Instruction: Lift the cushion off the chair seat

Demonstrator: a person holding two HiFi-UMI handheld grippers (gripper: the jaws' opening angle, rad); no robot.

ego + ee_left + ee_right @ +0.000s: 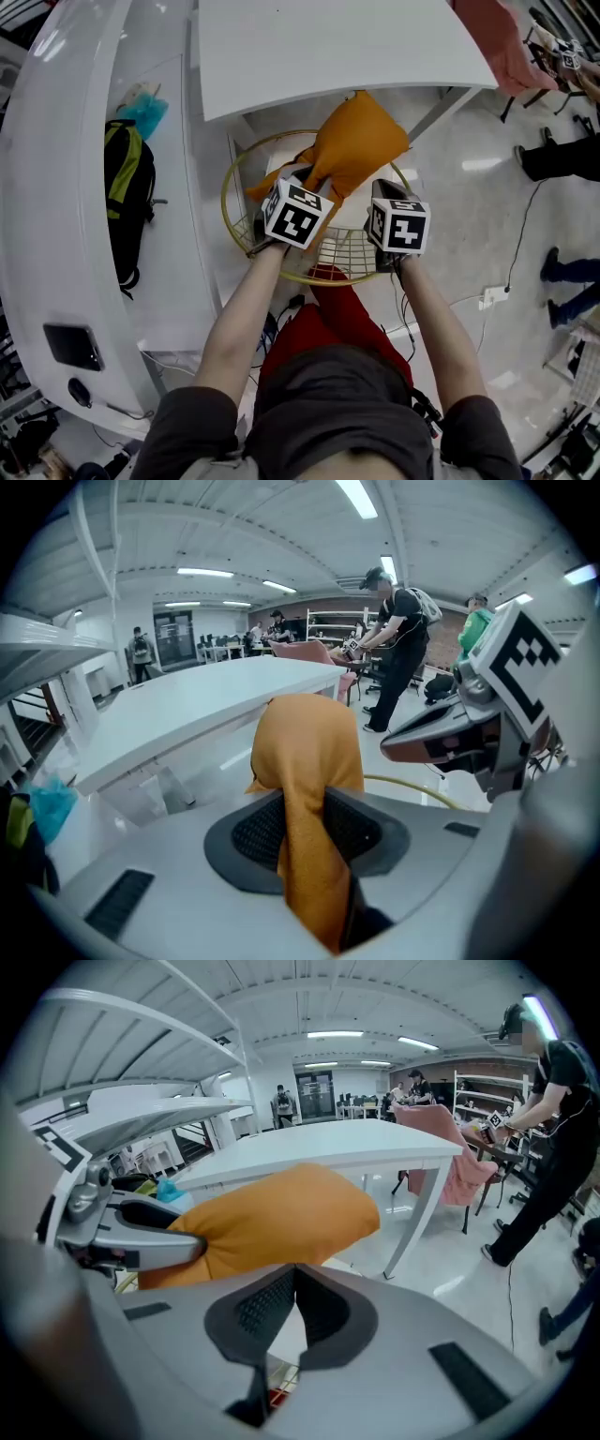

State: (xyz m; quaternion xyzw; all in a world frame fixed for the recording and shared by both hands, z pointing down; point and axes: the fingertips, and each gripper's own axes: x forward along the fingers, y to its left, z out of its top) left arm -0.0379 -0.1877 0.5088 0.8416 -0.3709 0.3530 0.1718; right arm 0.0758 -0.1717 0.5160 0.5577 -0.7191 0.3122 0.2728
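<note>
Orange cushion hangs over wire chair, one fold pinched in my left tongs. Right tongs clenched, empty. Risk: thin one-sided pinch, fabric slips, cushion drops onto seat.

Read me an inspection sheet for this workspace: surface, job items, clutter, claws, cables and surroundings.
Surface: gold wire chair, drawn up to a white table.
Job's things: orange cushion, held up over the seat by one pinched edge.
Clutter: black and yellow backpack left of the chair.
Claws: left claw shut on the cushion; right claw shut, nothing between its jaws.
Cables: power strip and its lead on the floor at right.
Surroundings: people standing nearby; pink cloth beyond the table.
</note>
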